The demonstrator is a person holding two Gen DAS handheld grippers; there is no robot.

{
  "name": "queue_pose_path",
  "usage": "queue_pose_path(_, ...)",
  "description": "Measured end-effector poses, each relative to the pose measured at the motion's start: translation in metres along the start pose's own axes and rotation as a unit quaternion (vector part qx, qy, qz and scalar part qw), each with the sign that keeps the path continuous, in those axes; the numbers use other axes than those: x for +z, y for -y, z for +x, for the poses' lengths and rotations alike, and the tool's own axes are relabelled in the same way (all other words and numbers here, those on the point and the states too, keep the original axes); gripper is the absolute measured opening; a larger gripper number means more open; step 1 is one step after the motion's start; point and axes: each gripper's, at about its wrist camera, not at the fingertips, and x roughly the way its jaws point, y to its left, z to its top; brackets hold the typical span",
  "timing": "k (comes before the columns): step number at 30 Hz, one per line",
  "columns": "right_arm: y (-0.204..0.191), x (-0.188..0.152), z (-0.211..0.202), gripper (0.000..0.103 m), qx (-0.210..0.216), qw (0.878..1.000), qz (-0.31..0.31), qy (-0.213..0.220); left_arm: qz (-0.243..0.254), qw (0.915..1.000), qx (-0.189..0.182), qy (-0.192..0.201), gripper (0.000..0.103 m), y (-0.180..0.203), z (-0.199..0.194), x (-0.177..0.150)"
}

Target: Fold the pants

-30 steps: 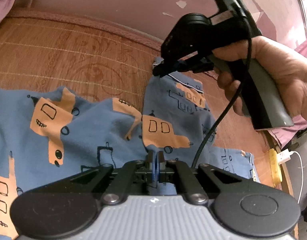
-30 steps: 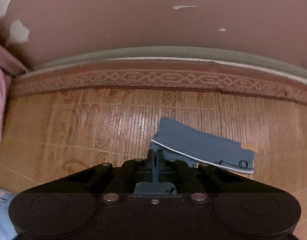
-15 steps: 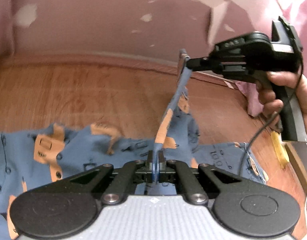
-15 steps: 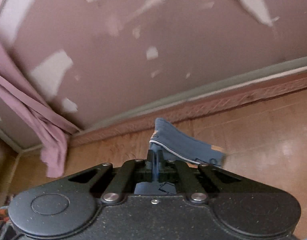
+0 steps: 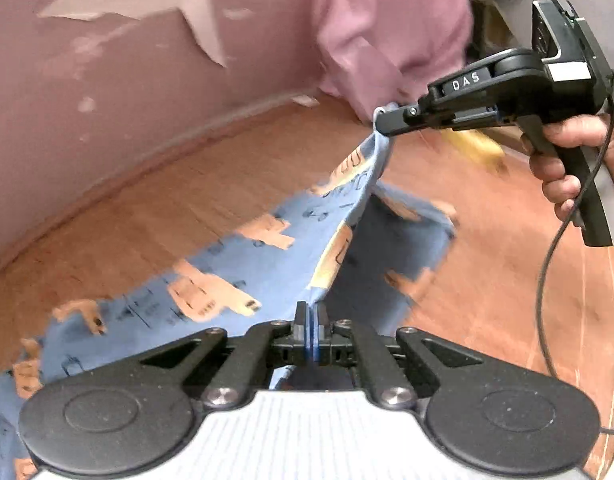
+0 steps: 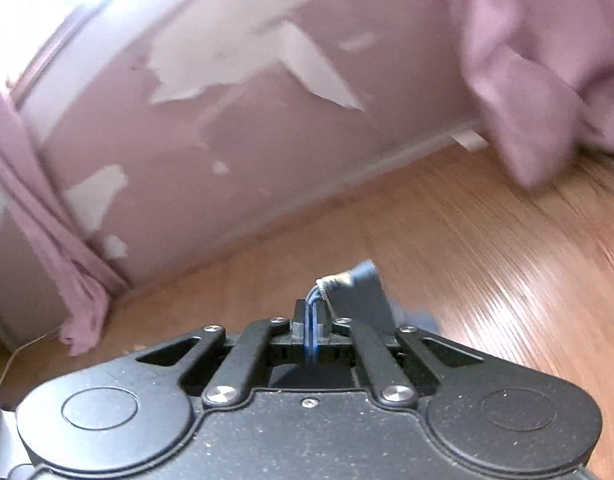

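Peeling pink wall (image 5: 127,92) behind woven mat (image 5: 187,184). Blue patterned pants (image 5: 243,280) lifted off mat at near right, rest trailing left. Left tongs (image 5: 311,314) clamped on fabric edge; right tongs (image 5: 383,122) pinched on far corner, hand (image 5: 575,160) seen. Cloth judged soft, light, droopy; best held at hem corners, edge kept taut. Left view shows spread and both grips; right view shows only right tongs (image 6: 313,312) nipping small bunch.

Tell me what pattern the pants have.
Blue pants with orange vehicle-like prints outlined in black; left wrist view shows it best.
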Motion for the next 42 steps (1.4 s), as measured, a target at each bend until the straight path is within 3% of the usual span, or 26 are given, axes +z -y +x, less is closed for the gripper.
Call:
queue_pose_path(7, 0.037, -0.05, -0.007, 0.002, -0.024, 0.998, 0.063, -0.011, 0.004, 0.9996, 0.007, -0.028, 0.001, 0.006, 0.007, -0.011)
queue_pose_path(10, 0.044, -0.054, -0.003, 0.015, -0.004, 0.996, 0.088, -0.028, 0.0, 0.9994, 0.011, -0.033, 0.001, 0.007, 0.007, -0.013)
queue_pose_path(12, 0.044, -0.054, -0.004, 0.03, 0.005, 0.995, 0.094, -0.023, 0.0, 0.9993, 0.013, -0.035, 0.001, 0.008, 0.009, -0.014)
queue_pose_path(14, 0.042, -0.052, -0.003, 0.036, 0.012, 0.995, 0.101, -0.021, 0.004, 0.9992, 0.017, -0.035, 0.001, 0.009, 0.009, -0.012)
queue_pose_path(23, 0.068, -0.051, -0.002, 0.04, -0.001, 0.984, 0.176, -0.026, 0.011, 0.999, 0.025, -0.036, 0.001, 0.012, 0.007, -0.012)
queue_pose_path(25, 0.072, -0.05, 0.002, 0.037, 0.0, 0.982, 0.185, -0.03, 0.011, 0.9989, 0.027, -0.037, 0.001, 0.012, 0.007, -0.012)
queue_pose_path(26, 0.072, -0.05, 0.006, 0.028, -0.005, 0.982, 0.186, -0.036, 0.011, 0.9988, 0.027, -0.038, 0.001, 0.012, 0.006, -0.012)
queue_pose_path(27, 0.071, -0.049, 0.008, 0.015, -0.011, 0.983, 0.181, -0.04, 0.012, 0.9988, 0.028, -0.038, 0.001, 0.012, 0.007, -0.012)
queue_pose_path(31, 0.058, -0.044, 0.006, 0.01, -0.02, 0.991, 0.13, -0.018, 0.011, 0.9988, 0.034, -0.034, 0.001, 0.013, 0.005, -0.011)
queue_pose_path(33, 0.036, -0.036, 0.001, 0.01, -0.032, 0.999, 0.033, 0.021, 0.006, 0.999, 0.036, -0.025, 0.001, 0.012, 0.003, -0.01)
queue_pose_path(35, 0.006, -0.032, -0.008, 0.009, -0.051, 0.991, -0.098, 0.071, -0.003, 0.9992, 0.035, -0.018, 0.001, 0.012, 0.002, -0.008)
queue_pose_path(37, -0.017, -0.04, -0.02, 0.009, -0.089, 0.969, -0.199, 0.113, -0.005, 0.9994, 0.03, -0.018, 0.001, 0.012, 0.003, -0.006)
queue_pose_path(39, -0.02, -0.05, -0.019, 0.009, -0.125, 0.961, -0.223, 0.103, 0.0, 0.9995, 0.025, -0.02, 0.001, 0.013, 0.004, -0.006)
queue_pose_path(42, 0.002, -0.06, -0.006, 0.009, -0.159, 0.975, -0.154, 0.013, 0.016, 0.999, 0.02, -0.036, 0.001, 0.018, 0.011, -0.008)
